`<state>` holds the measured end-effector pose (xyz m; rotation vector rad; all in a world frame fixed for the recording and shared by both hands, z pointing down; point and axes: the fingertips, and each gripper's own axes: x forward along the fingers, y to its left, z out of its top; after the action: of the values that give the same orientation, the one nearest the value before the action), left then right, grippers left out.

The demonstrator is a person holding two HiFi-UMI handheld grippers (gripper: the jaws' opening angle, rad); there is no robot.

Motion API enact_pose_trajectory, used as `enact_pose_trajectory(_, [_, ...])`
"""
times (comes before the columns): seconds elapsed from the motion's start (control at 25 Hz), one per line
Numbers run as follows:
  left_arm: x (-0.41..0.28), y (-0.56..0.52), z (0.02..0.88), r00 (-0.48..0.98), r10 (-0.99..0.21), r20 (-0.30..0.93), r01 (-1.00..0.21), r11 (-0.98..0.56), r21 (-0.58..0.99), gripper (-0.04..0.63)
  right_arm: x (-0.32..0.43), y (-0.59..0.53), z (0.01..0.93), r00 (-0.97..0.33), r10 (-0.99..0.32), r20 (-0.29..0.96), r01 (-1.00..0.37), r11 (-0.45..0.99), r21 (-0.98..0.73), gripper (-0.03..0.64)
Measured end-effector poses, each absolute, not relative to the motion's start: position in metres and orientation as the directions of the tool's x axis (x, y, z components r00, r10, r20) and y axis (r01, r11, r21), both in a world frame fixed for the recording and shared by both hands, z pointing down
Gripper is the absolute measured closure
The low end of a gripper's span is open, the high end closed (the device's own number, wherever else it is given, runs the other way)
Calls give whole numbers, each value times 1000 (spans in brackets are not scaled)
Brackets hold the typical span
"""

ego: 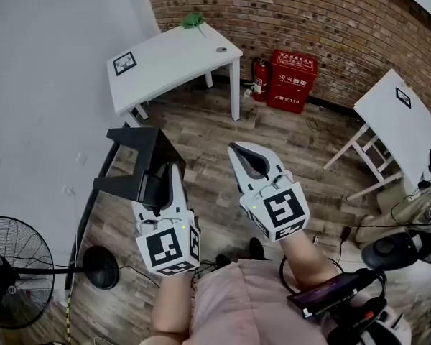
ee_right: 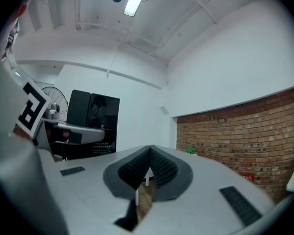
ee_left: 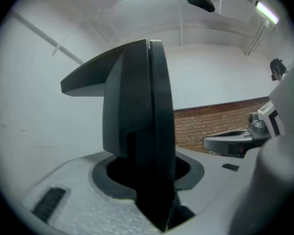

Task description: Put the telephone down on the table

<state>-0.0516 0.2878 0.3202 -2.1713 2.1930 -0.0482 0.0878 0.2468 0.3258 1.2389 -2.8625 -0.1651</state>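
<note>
In the head view, the left claw [ego: 165, 184] is gripping a black, matte, angular telephone [ego: 136, 165] at about 9 o'clock from centre. The telephone is hanging in the air over the wooden floor [ego: 201, 131]. Its body is reaching from the claw toward 10 o'clock, with a flat panel facing up. The right claw [ego: 244, 157] is sitting just beside it, closed on nothing. A white table [ego: 169, 60] is standing at 12 o'clock, well apart from the telephone, with most of its top lying bare. A red cabinet [ego: 293, 81] is standing against the brick wall [ego: 287, 13] at 1 o'clock, a second white table [ego: 402, 124] at 3 o'clock and a fan [ego: 14, 272] at 8 o'clock.

In the left gripper view, the claw's jaws are pressing on the telephone [ee_left: 137, 111], which is showing edge-on. Its long axis is running from 6 to 12 o'clock, with a wing jutting toward 9 o'clock.

In the right gripper view, the right claw [ee_right: 148, 169] is showing its ribbed pads meeting. The telephone [ee_right: 93, 124] is sitting at 9 o'clock, upright against a white wall [ee_right: 225, 67].
</note>
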Motion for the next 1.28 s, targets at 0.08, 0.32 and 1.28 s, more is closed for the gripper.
enact_pose_trajectory(0.08, [-52,287,322,0,-1000,-10,-998,1,-60,426,87,246,324,-688,-725,-35,-725,683,86,614])
enact_pose_trajectory(0.32, [-48,287,329,92,-996,8,-995,-92,-42,427,81,247,320,-739,-672,-51,-673,739,34,575])
enact_pose_trajectory(1.28, [75,328,302,835,-533,136,-534,-845,-31,428,75,318,243,-976,158,-152,170,983,-67,338])
